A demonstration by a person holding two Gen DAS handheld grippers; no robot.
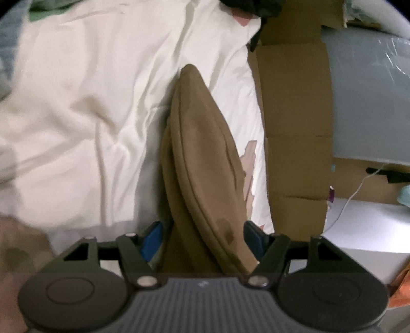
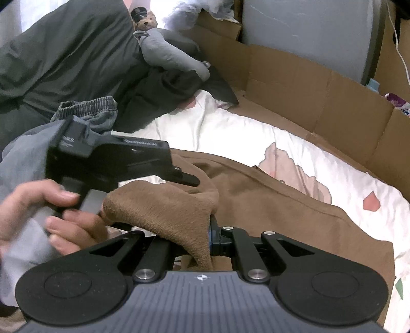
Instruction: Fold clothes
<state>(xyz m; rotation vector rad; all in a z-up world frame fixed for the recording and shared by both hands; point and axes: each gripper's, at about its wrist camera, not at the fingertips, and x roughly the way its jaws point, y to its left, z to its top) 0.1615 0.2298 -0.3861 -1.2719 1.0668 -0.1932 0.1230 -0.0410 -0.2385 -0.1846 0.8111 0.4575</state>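
Note:
A brown garment (image 1: 202, 153) lies on the white bed sheet (image 1: 89, 115), and one folded ridge of it runs forward between the jaws of my left gripper (image 1: 203, 238). Those jaws stand wide apart, and there is a gap between the left blue pad (image 1: 151, 240) and the cloth. In the right wrist view the brown garment (image 2: 269, 205) spreads across the sheet. My right gripper (image 2: 207, 237) is shut on a turned-up flap that shows its fleecy inside (image 2: 164, 212). The left gripper (image 2: 115, 158), held by a hand (image 2: 51, 212), hovers just left of that flap.
Flattened cardboard (image 2: 320, 102) lines the bed's far and right sides. Grey shorts (image 2: 87, 112), a dark grey garment (image 2: 64, 51) and a plush bear (image 2: 147, 21) lie at the back left. A white cable (image 1: 356, 192) runs over the floor beside the bed.

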